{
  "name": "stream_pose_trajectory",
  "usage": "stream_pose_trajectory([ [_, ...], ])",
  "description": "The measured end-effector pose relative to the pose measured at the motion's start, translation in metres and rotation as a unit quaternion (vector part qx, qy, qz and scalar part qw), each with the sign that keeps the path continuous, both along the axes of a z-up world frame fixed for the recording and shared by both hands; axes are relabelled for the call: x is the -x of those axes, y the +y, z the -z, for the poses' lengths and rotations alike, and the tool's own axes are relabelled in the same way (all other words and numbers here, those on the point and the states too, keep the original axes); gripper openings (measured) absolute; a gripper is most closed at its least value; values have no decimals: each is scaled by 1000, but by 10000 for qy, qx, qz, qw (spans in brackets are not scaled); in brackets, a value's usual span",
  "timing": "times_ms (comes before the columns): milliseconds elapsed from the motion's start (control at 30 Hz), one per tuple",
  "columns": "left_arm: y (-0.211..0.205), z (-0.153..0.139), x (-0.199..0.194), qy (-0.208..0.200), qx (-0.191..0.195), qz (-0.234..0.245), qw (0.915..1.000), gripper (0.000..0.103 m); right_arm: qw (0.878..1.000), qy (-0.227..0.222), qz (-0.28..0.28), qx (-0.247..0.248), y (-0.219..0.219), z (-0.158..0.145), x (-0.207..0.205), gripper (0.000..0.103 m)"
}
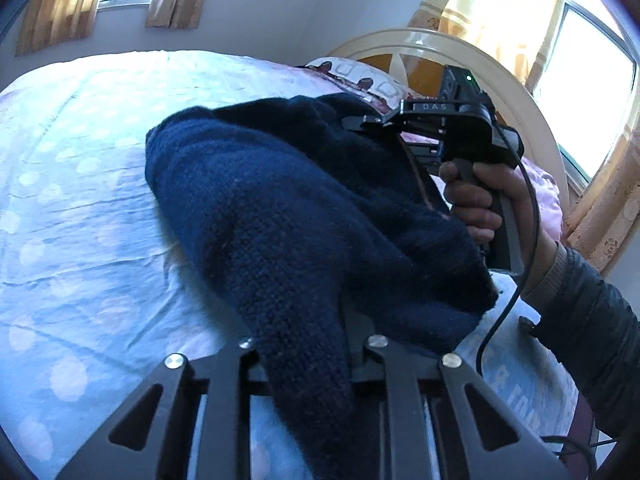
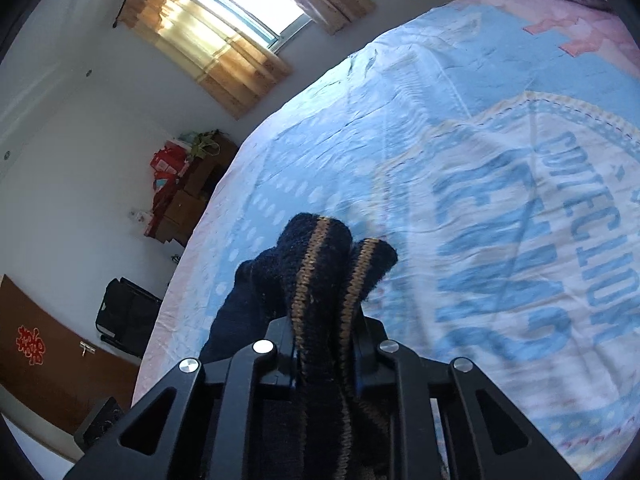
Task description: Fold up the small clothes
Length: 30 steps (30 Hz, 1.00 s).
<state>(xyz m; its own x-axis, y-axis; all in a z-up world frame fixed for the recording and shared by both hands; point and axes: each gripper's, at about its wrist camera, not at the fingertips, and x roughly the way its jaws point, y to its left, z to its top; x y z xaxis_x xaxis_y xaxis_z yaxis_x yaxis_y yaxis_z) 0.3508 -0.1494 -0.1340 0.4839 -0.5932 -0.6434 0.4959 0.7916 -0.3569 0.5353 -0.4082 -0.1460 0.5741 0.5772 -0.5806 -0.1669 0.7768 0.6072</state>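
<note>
A dark navy knitted garment (image 1: pixel 280 200) hangs lifted above the bed. In the left wrist view it drapes over my left gripper (image 1: pixel 308 344), which is shut on a fold of it; the knit hides the fingertips. To the right, a person's hand (image 1: pixel 476 200) holds my right gripper (image 1: pixel 362 122), whose jaws bite the garment's far edge. In the right wrist view, the garment's edge with tan stripes (image 2: pixel 320 272) is pinched between the jaws of the right gripper (image 2: pixel 324 332) and bunches up past them.
The bed sheet (image 2: pixel 460 160) is light blue with large blue lettering. A pillow (image 1: pixel 360 78) and a curved headboard (image 1: pixel 480 56) lie at the far end. Boxes (image 2: pixel 188 196), a black bag (image 2: pixel 128 312) and a wooden door (image 2: pixel 48 360) stand beside the bed.
</note>
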Motion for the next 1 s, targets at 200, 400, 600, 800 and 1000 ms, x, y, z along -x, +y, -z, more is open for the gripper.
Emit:
stream_pose_trajectory([
  [200,23,-15,17,-127,-51,-122,9998,20,9998,-10,-155,-155,26,-7,9,18],
  [400,51,-29,31,-293,-117,-293,9991,20,9983,-120,-483,-294,65,-17,20,18],
  [600,82,-33,49,-408,-299,-549,9972,20,9956,-137,-774,-504,113,-15,24,18],
  [800,109,-35,68,-482,-442,-830,9944,20,9916,-115,-1148,-587,169,-14,26,18],
  [1000,141,-37,93,-556,-499,-1189,9901,20,9856,-120,-1580,-591,232,-16,30,18],
])
